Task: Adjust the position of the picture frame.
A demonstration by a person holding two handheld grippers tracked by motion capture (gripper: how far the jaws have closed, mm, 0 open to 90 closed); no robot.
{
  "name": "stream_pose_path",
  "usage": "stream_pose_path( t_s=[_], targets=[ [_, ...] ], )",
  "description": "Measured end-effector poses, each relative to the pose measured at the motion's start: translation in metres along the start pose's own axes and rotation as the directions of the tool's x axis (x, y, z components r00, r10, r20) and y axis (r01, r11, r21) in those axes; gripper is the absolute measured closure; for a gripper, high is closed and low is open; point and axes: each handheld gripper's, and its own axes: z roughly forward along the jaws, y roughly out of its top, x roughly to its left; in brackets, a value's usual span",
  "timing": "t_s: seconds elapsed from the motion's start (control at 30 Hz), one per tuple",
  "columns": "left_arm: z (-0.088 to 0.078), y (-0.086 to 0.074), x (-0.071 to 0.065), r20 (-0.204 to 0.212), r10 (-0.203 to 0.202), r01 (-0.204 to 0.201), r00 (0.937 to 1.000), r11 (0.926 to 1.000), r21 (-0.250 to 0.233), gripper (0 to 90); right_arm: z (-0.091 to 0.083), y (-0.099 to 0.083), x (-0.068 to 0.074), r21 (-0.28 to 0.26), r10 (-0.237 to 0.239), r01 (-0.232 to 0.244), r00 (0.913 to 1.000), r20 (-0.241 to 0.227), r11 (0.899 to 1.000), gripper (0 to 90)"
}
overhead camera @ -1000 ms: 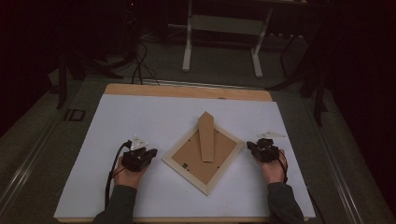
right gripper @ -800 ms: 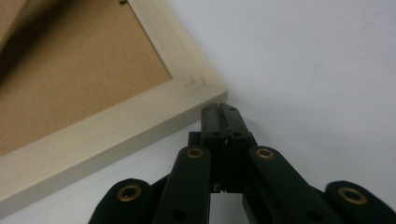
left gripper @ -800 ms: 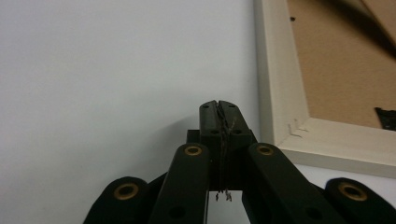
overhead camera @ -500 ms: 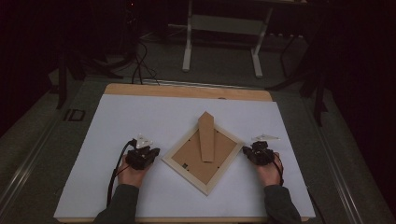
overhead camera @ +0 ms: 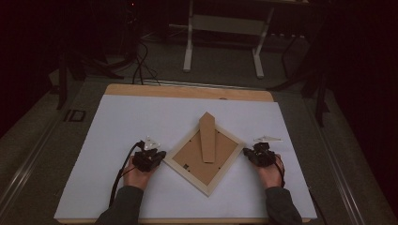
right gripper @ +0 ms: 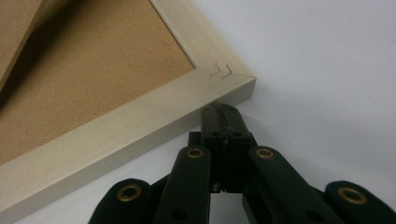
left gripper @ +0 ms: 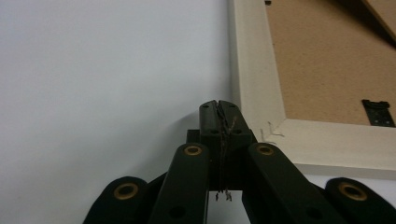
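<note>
**A:** So what's going on here? Biggest thing first: a dark room, with a white-legged stand [overhead camera: 224,44] at the back and cables [overhead camera: 141,65] on the floor. Then a wooden table [overhead camera: 187,91] with a big white sheet [overhead camera: 141,122] over most of it. The frame [overhead camera: 205,154] lies face down near the front middle of the sheet, turned like a diamond, with its brown backing and easel leg [overhead camera: 207,138] showing.

**B:** Yep, and the two hands flank it. The left gripper [overhead camera: 157,155] sits at the frame's left corner and the right gripper [overhead camera: 248,154] at its right corner. Both pairs of jaws are pressed together with nothing between them. In the left gripper view the tips [left gripper: 219,109] are just beside the pale wood edge [left gripper: 252,93]; in the right gripper view the tips [right gripper: 222,114] nearly touch the frame [right gripper: 140,126] just below the stapled corner. I can't tell whether they actually touch.

**A:** So which step is this?

**B:** My guess is lining up, either to nudge or square the frame from both sides or to get set for lifting it. For a lift, the jaws would have to open first and straddle the wood edge. For a push, both sides need even pressure, or it'll just spin on that smooth sheet.
</note>
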Motion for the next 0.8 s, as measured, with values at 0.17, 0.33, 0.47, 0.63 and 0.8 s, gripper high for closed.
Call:
stream_pose_path(
  t_s=[0.17,0.33,0.47,0.63,0.8],
  targets=[
    [0.0,0.0,-0.001,0.006,-0.001,0.001,1.0,1.0,0.003,90.0,0.0,0.0,0.001,0.002,0.001,-0.001,1.0,-0.004,1.0,90.0],
    [-0.001,0.0,-0.004,0.015,0.012,-0.012,0.9998,0.9999,0.009,90.0,0.0,0.0,0.003,0.003,-0.006,0.006,0.9999,-0.01,1.0,90.0],
    [-0.001,0.0,-0.007,0.021,0.024,-0.024,0.9995,0.9997,0.011,90.0,0.001,0.0,0.005,0.003,-0.011,0.011,0.9998,-0.015,1.0,90.0],
    [-0.001,0.0,-0.009,0.022,0.03,-0.03,0.9993,0.9995,0.013,90.0,0.002,0.0,0.006,0.002,-0.015,0.015,0.9997,-0.021,1.0,90.0],
    [-0.001,0.0,-0.012,0.031,0.033,-0.033,0.999,0.9993,0.016,90.0,0.002,0.001,0.007,0.003,-0.017,0.017,0.9996,-0.024,1.0,90.0]
  ],
)
